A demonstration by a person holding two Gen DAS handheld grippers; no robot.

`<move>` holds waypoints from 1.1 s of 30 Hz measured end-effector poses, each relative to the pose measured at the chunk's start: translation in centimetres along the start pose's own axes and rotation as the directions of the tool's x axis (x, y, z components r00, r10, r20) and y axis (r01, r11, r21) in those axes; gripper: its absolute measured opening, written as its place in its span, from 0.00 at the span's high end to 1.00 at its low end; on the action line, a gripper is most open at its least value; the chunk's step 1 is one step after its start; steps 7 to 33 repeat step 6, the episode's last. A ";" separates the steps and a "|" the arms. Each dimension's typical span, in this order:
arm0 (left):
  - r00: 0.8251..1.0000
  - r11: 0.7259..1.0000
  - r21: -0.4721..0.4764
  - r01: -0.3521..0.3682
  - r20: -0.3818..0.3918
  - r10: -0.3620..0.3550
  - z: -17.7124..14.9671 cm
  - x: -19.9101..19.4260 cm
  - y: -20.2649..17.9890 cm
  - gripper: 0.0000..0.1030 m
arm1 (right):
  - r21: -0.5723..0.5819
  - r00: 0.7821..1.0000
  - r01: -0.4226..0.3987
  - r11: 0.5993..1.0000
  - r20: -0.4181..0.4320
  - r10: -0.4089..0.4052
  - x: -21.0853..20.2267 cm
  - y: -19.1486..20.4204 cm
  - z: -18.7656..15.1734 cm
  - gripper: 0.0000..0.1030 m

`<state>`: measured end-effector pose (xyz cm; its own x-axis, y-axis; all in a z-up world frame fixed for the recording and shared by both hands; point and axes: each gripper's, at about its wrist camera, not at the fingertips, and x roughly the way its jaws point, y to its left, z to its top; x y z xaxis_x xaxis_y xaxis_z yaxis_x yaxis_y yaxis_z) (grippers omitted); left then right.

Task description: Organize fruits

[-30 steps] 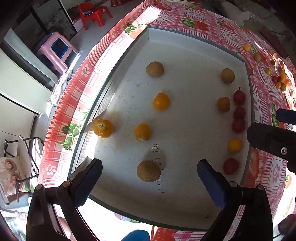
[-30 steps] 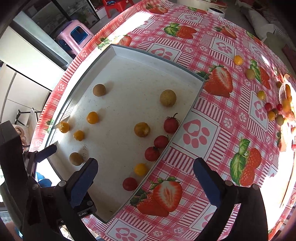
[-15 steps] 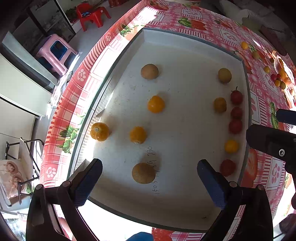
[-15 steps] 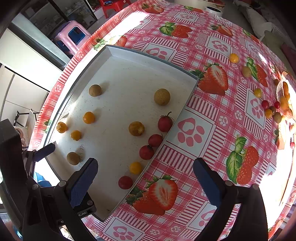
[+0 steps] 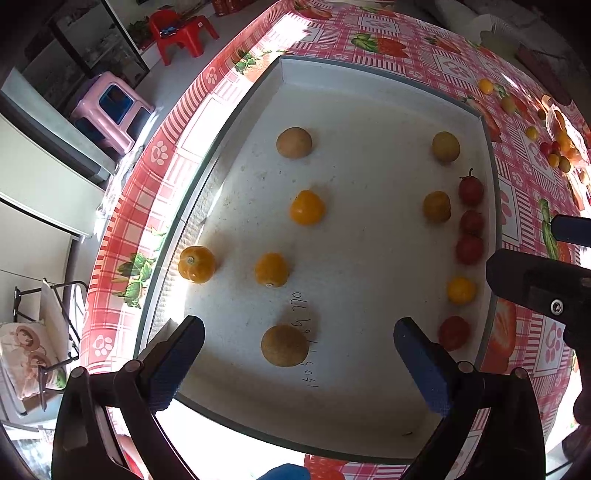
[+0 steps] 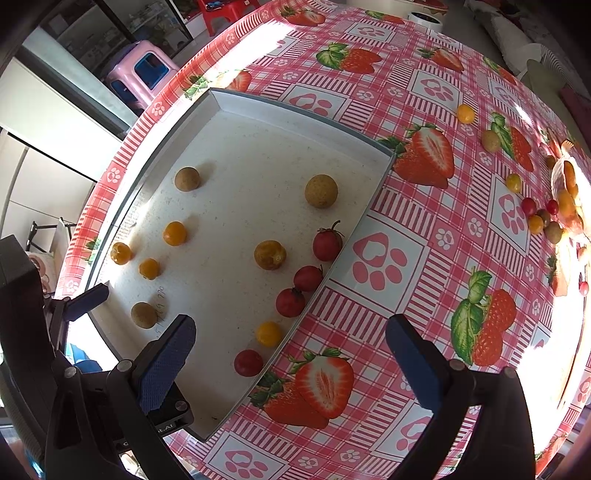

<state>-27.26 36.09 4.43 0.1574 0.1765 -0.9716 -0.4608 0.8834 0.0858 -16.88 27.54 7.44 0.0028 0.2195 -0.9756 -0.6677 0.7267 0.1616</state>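
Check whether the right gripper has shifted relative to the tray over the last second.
Yes. The right gripper has drifted sideways off the tray, towards the loose fruit; the tray rim sits further left in its view. Jaws open.

I see a white speckled tray on a tablecloth checked in red, pink and white, printed with red strawberries, green leaves and pink paw prints. In the tray I count brownish-tan round fruits, bright orange ones, a yellow one and dark red tomatoes. My gripper pads are blue on black arms, and off the table I make out a pink stool and a red chair.
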 end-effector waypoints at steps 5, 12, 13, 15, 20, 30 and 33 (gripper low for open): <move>0.999 1.000 0.003 0.001 0.037 -0.001 0.1 -0.4 0.2 0.00 | -0.003 1.000 0.008 1.000 -0.006 -0.008 0.2 0.1 0.0 0.00; 0.999 1.000 0.005 0.002 0.035 -0.002 0.1 -0.4 0.2 0.00 | -0.002 1.000 0.007 1.000 -0.006 -0.007 0.2 0.0 0.0 0.00; 0.999 1.000 0.005 0.002 0.035 -0.002 0.1 -0.4 0.2 0.00 | -0.002 1.000 0.007 1.000 -0.006 -0.007 0.2 0.0 0.0 0.00; 0.999 1.000 0.005 0.002 0.035 -0.002 0.1 -0.4 0.2 0.00 | -0.002 1.000 0.007 1.000 -0.006 -0.007 0.2 0.0 0.0 0.00; 0.999 1.000 0.005 0.002 0.035 -0.002 0.1 -0.4 0.2 0.00 | -0.002 1.000 0.007 1.000 -0.006 -0.007 0.2 0.0 0.0 0.00; 0.999 1.000 0.005 0.002 0.035 -0.002 0.1 -0.4 0.2 0.00 | -0.002 1.000 0.007 1.000 -0.006 -0.007 0.2 0.0 0.0 0.00; 0.999 1.000 0.005 0.002 0.035 -0.002 0.1 -0.4 0.2 0.00 | -0.002 1.000 0.007 1.000 -0.006 -0.007 0.2 0.0 0.0 0.00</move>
